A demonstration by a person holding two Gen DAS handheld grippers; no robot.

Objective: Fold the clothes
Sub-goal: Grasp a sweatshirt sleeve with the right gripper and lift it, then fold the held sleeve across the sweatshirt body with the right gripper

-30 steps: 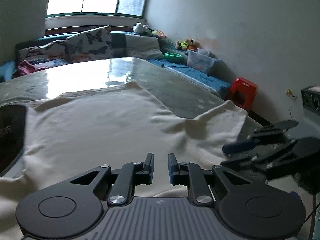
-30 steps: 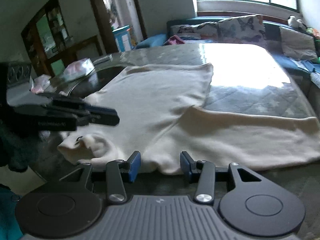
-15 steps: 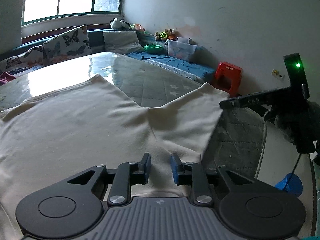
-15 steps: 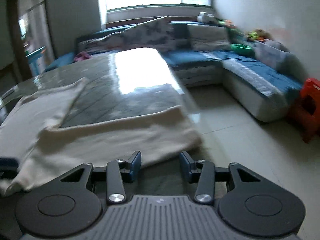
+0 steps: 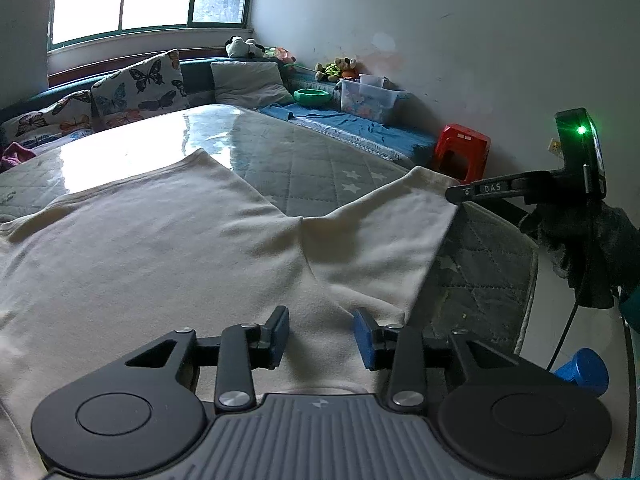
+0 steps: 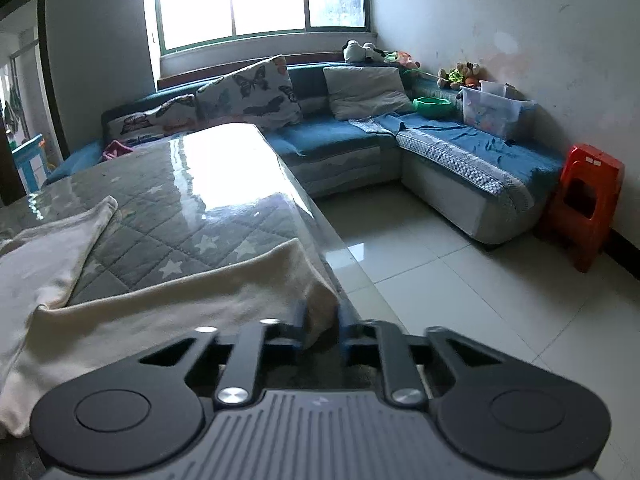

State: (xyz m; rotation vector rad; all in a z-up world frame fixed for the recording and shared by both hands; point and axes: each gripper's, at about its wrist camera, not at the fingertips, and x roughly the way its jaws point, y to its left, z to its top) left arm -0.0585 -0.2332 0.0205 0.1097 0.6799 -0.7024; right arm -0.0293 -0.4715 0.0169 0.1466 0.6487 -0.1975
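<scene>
A living room with a blue corner sofa [image 6: 340, 140] under a bright window surrounds a long tabletop [image 6: 224, 200] covered by a grey quilted, star-printed cloth under a glossy sheet. Spread flat across the near end of it lies the cream long-sleeved knit garment [image 5: 160, 248]. Its body runs lengthwise away toward the window, while one sleeve [image 5: 384, 232] stretches sideways to the right, its long axis roughly across the table, its cuff end at the table's right edge.

The coming move, as I judge it, turns on that sleeve end. The right gripper [image 6: 322, 328] is right at it: in the right wrist view a corner of the cuff sits between the two fingers, where the cloth drops over the table edge. The jaws stand narrowly apart around the fabric; whether they press it firmly I cannot tell, since the tips are dark and partly blurred. In the left wrist view the same gripper shows at the sleeve's far right corner, held by a dark-gloved hand [image 5: 580, 248].

The left gripper [image 5: 322, 334] hovers low over the garment's body, near where sleeve meets torso, its blue-padded jaws well apart and empty, cloth lying beneath and between them.

So the right hand is much the nearer to the cuff; folding the sleeve would probably mean carrying it leftward, along its own axis, over the body.
</scene>
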